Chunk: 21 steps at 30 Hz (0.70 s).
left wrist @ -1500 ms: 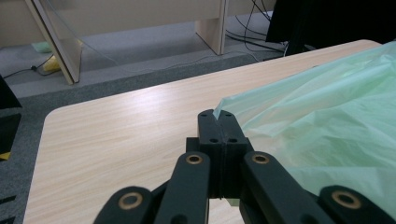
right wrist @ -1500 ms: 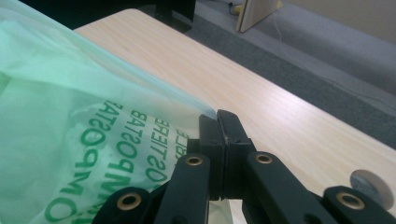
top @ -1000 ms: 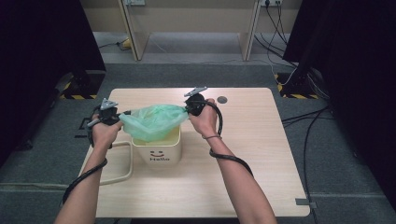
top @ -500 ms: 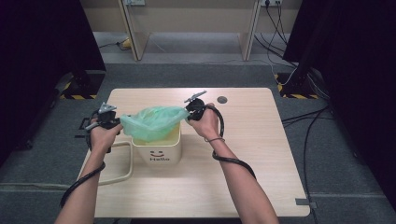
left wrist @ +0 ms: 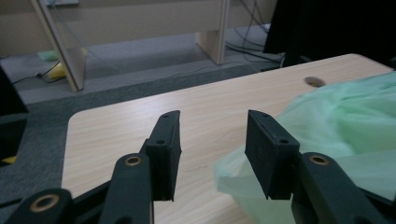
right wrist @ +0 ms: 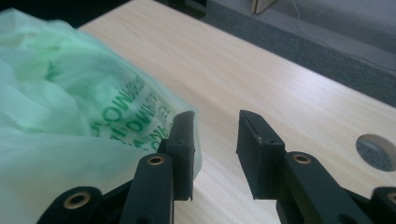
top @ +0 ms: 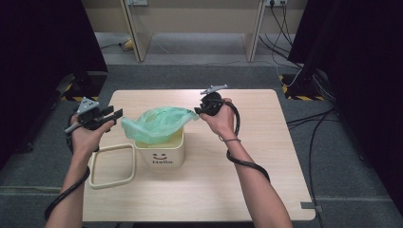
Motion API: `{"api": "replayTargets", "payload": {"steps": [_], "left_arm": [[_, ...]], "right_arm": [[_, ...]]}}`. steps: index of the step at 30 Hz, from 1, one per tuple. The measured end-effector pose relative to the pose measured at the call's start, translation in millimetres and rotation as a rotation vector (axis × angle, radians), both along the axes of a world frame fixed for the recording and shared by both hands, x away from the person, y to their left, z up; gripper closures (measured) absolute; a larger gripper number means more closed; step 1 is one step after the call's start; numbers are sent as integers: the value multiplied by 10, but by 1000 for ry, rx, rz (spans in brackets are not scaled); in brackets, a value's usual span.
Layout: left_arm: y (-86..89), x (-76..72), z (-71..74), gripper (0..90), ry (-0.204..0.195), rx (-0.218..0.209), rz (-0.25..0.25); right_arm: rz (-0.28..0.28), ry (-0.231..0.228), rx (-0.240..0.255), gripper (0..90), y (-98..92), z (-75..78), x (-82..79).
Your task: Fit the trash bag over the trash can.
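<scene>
Wooden table [top: 266, 156] centre-frame | both grippers — left [top: 111, 114], right [top: 198, 110] — jaws just opening, nothing between | green bag [top: 157, 124] draping over bin [top: 160, 152] — regrip rim edges evenly

Cream frame [top: 112, 166] flat on table [top: 266, 156], beside bin.

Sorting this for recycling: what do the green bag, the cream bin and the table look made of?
Green bag: thin plastic film, see-through and crinkled, with print on it. Cream bin: probably smooth moulded plastic with a soft sheen and a printed smiley, though painted metal is possible. Table: pale wood grain, matte, likely laminate or veneer rather than solid wood.
</scene>
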State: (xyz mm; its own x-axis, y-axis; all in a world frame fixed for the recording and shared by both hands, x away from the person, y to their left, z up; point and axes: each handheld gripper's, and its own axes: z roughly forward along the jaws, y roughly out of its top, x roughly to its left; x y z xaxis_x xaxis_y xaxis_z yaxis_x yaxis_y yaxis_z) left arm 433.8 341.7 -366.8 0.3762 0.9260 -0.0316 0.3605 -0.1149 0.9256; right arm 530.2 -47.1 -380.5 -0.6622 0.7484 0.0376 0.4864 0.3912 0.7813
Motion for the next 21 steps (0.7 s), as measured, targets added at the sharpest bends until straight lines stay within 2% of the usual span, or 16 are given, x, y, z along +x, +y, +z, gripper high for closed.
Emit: {"api": "replayTargets", "payload": {"steps": [4, 6, 9, 15, 18, 21], "left_arm": [[-79, -129, 157, 503, -7, -9, -78], [-132, -205, 217, 480, -8, -10, -138], [-191, -309, 265, 446, -11, -6, -207], [-296, -470, 284, 422, -10, 23, -287], [-360, -529, 273, 405, -8, 44, -331], [-425, -553, 224, 397, 7, 80, -366]], "right_arm": [[17, -18, 32, 646, -53, 133, -67], [30, -18, 47, 635, -70, 178, -111], [52, -18, 79, 616, -101, 233, -195], [99, -12, 114, 580, -122, 311, -333], [117, -4, 151, 563, -104, 357, -388], [137, 3, 173, 536, -63, 383, -417]]}}
